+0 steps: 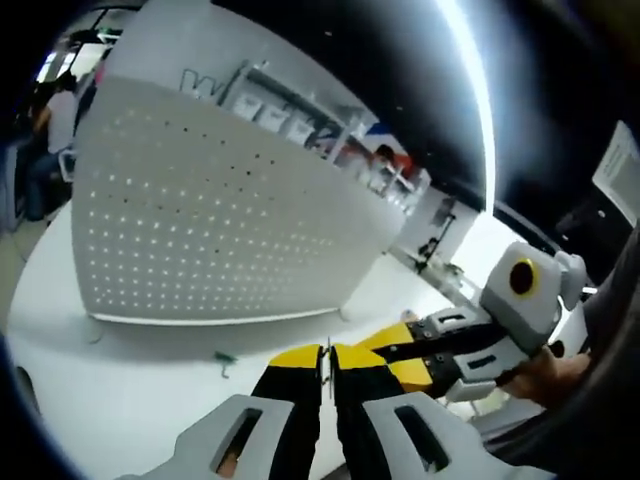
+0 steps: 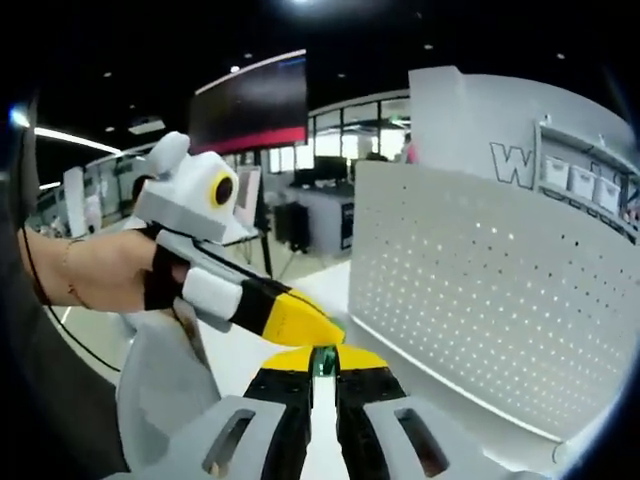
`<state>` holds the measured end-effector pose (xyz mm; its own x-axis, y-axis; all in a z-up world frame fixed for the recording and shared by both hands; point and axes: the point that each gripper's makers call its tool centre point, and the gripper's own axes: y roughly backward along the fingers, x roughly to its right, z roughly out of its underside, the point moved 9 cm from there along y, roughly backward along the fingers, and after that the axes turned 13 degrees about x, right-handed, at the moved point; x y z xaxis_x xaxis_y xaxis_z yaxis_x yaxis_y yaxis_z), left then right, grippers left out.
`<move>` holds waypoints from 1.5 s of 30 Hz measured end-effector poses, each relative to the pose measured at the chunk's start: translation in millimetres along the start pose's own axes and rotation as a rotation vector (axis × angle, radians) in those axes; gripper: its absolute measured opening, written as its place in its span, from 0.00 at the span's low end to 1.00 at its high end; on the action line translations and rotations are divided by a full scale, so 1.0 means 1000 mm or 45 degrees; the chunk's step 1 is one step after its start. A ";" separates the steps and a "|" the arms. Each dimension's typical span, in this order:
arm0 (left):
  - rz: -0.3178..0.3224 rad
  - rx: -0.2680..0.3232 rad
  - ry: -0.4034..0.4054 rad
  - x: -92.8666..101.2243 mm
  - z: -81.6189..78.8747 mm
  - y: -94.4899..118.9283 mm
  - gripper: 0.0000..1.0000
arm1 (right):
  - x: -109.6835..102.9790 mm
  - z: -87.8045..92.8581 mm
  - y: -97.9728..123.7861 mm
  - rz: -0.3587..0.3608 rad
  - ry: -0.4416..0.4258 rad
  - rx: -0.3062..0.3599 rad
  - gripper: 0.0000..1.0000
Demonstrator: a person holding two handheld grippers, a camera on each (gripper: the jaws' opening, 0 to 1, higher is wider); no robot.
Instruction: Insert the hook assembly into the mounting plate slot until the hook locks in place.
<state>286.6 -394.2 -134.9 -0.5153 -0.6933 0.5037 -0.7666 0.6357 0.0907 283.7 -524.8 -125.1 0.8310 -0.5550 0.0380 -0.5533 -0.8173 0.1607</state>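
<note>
The white perforated mounting plate (image 1: 200, 220) (image 2: 480, 290) stands upright on the white table. My right gripper (image 2: 322, 362) is shut on a small green hook piece (image 2: 322, 358) pinched between its yellow tips. My left gripper (image 1: 327, 362) has its jaws closed, with only a thin sliver showing between the tips; what that sliver is I cannot tell. The two grippers meet tip to tip in front of the plate: the right gripper (image 1: 400, 350) comes in from the right, and the left gripper (image 2: 300, 318), held by a hand, touches the green piece. Another small green hook (image 1: 222, 361) lies on the table.
The table edge (image 1: 40, 300) curves round at the left, with a person sitting beyond it. A white wall with shelves (image 2: 580, 180) rises behind the plate. Office desks and a dark screen (image 2: 250, 105) stand in the background.
</note>
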 end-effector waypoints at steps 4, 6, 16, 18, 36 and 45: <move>0.006 0.007 0.012 0.000 -0.001 0.000 0.03 | 0.001 0.000 0.001 0.003 -0.010 0.014 0.02; 0.005 0.009 0.014 0.001 0.000 0.000 0.03 | 0.001 0.000 0.001 0.004 -0.008 0.015 0.01; 0.016 0.027 0.041 -0.001 0.000 0.002 0.03 | 0.001 0.000 0.003 0.012 -0.023 0.032 0.00; 0.023 0.026 0.033 -0.002 0.000 0.002 0.04 | 0.001 0.000 0.003 0.006 -0.030 0.034 0.00; 0.026 0.082 -0.026 -0.007 -0.010 0.013 0.61 | 0.003 0.007 0.001 0.008 -0.045 0.040 0.00; 0.042 0.020 -0.089 0.002 -0.006 0.017 0.92 | 0.008 0.008 0.004 0.024 -0.054 0.047 0.00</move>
<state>275.0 -382.6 -127.1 -0.5655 -0.6942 0.4452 -0.7542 0.6538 0.0615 287.9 -533.3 -131.7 0.8174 -0.5760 -0.0010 -0.5715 -0.8112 0.1238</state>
